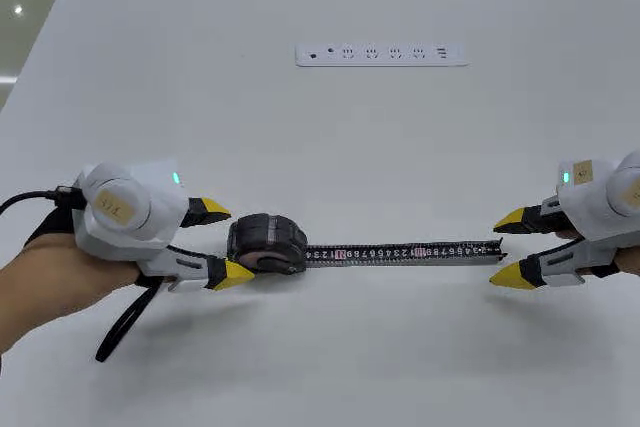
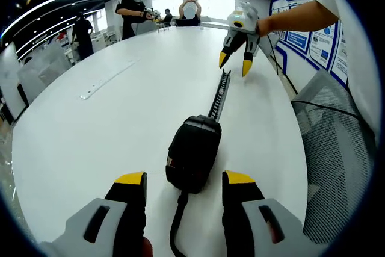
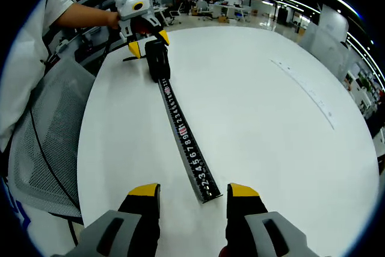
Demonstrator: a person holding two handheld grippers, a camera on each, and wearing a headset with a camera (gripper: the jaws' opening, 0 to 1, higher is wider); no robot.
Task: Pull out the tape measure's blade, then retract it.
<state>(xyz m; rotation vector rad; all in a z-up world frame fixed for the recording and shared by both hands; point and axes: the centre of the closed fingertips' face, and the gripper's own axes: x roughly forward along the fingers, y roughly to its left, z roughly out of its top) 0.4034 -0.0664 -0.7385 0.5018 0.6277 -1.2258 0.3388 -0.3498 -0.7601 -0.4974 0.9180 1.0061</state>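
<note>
A black tape measure case (image 1: 266, 243) lies on the white table, its dark blade (image 1: 400, 252) pulled out flat to the right. My left gripper (image 1: 220, 242) is open, its yellow fingertips (image 2: 132, 179) just behind the case (image 2: 193, 151) and apart from it. My right gripper (image 1: 510, 247) is open too, with the blade's end hook (image 3: 207, 197) lying on the table just ahead of its tips (image 3: 143, 190), untouched. The blade (image 3: 180, 130) runs back to the case (image 3: 157, 58). The case's black strap (image 1: 125, 317) trails under my left hand.
A white power strip (image 1: 381, 54) lies at the far middle of the table (image 1: 320, 147). A mesh office chair (image 3: 45, 124) stands by the table's near edge. Several people stand at the room's far end.
</note>
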